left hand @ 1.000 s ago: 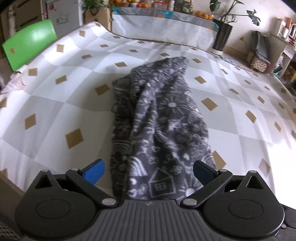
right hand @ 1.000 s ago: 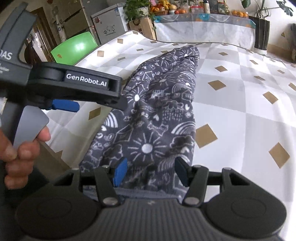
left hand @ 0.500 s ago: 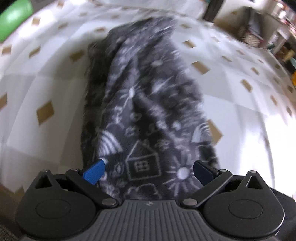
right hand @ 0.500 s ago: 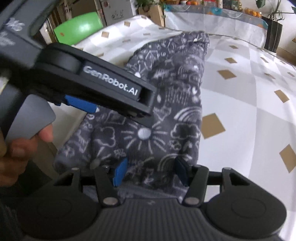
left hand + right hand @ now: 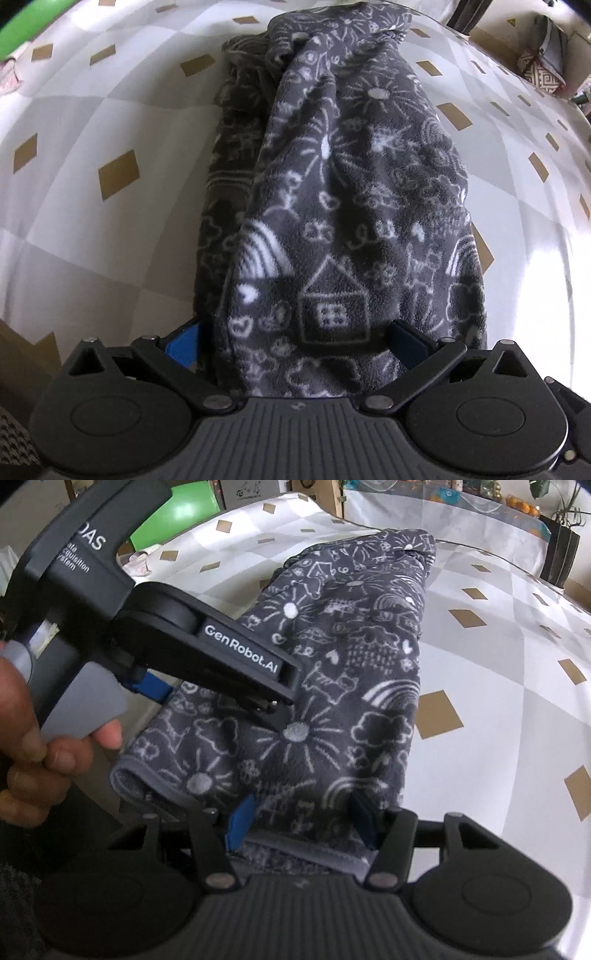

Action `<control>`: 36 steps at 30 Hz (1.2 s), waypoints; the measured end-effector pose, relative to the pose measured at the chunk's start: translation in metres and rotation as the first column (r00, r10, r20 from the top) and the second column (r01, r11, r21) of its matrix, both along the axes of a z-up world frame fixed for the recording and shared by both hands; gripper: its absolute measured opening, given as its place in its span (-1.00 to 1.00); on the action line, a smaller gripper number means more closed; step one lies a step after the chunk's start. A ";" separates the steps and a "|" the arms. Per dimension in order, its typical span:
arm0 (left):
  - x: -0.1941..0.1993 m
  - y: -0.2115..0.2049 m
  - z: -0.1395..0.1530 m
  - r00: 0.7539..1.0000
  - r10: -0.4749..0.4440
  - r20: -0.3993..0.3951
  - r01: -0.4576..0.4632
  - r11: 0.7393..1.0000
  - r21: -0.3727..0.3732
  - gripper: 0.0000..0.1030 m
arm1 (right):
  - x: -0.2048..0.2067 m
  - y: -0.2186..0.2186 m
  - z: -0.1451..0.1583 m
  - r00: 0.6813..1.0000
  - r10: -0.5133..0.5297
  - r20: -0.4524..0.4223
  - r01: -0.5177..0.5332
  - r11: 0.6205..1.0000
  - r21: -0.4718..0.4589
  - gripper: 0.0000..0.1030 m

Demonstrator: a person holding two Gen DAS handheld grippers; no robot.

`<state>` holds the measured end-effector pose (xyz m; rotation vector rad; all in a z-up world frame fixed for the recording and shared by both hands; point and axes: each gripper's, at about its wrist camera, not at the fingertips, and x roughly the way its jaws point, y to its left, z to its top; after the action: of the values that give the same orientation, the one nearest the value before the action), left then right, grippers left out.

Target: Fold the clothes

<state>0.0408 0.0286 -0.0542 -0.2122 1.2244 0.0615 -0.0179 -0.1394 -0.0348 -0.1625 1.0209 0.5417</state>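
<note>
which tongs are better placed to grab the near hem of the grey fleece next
Right. The right tongs already straddle the grey fleece at its near hem. The left tongs straddle a bulkier bunch beside it.

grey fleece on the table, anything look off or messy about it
The grey doodle-print fleece garment is bunched into a long rumpled roll, not flat, and its near end overhangs the checked tablecloth edge. No damage or spills show.
</note>
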 end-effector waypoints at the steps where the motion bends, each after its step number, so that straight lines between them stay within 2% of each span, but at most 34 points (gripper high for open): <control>1: -0.001 0.000 0.001 1.000 0.002 0.004 -0.002 1.000 0.006 1.00 | 0.002 -0.001 0.003 1.000 0.002 -0.010 -0.002 1.000 -0.003 0.07; 4: -0.002 0.005 0.000 0.999 0.035 -0.011 -0.035 0.999 0.003 1.00 | 0.008 -0.009 0.016 0.999 -0.028 -0.029 0.028 1.000 0.008 0.06; 9: -0.003 0.022 -0.007 0.986 0.152 -0.070 -0.156 0.986 -0.053 1.00 | 0.025 -0.026 0.037 0.996 -0.085 -0.005 0.085 0.996 -0.024 0.07; 15: -0.005 0.020 -0.004 0.984 0.165 -0.069 -0.165 0.986 0.009 1.00 | 0.062 -0.042 0.052 0.987 -0.162 -0.003 0.162 0.986 0.047 0.08; 20: -0.005 0.022 -0.004 0.983 0.167 -0.074 -0.167 0.986 0.007 1.00 | 0.091 -0.029 0.049 0.991 -0.136 0.012 0.136 0.990 0.048 0.09; 23: -0.005 0.024 -0.004 0.981 0.176 -0.081 -0.176 0.984 -0.003 1.00 | 0.106 -0.027 0.042 0.989 -0.147 -0.018 0.148 0.987 0.066 0.10; 36: -0.003 0.026 -0.005 0.978 0.194 -0.083 -0.194 0.981 0.003 1.00 | 0.164 -0.020 0.019 0.962 -0.256 -0.092 0.268 0.949 0.164 0.24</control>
<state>0.0378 0.0541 -0.0589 -0.3358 1.2834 0.2391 0.1463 -0.1598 -0.0163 0.1485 1.0384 0.3929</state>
